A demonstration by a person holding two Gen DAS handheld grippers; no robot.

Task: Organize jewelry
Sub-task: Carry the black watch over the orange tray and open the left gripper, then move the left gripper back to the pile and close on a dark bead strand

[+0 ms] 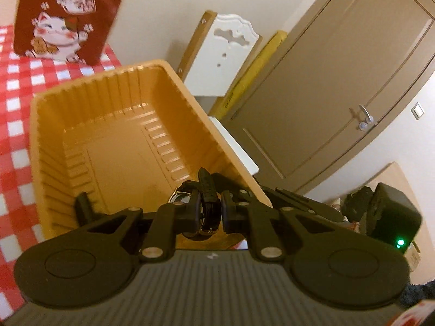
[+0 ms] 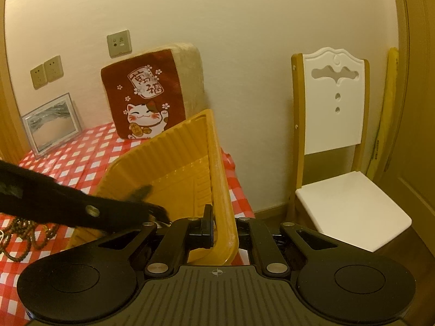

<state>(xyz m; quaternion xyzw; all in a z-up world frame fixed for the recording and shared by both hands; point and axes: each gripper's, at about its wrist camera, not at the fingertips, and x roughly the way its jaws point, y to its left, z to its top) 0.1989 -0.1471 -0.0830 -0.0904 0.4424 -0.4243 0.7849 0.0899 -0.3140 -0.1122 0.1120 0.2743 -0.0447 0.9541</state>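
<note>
A ribbed orange plastic tray (image 1: 114, 125) sits tilted on the red-checked tablecloth (image 1: 16, 87). My left gripper (image 1: 209, 212) is shut on a black-strapped wristwatch (image 1: 206, 190) and holds it over the tray's near right corner. My right gripper (image 2: 224, 231) is shut on the tray's rim (image 2: 220, 179) and tips the tray up on that side. The left gripper's arm (image 2: 68, 206) shows as a dark blur reaching into the tray in the right wrist view. A brown bead necklace (image 2: 24, 233) lies on the cloth left of the tray.
A red lucky-cat cushion (image 2: 146, 95) leans on the wall behind the tray, also in the left wrist view (image 1: 62, 19). A framed picture (image 2: 51, 125) stands at the back left. A white chair (image 2: 334, 114) stands beside the table. A door (image 1: 339, 81) is beyond.
</note>
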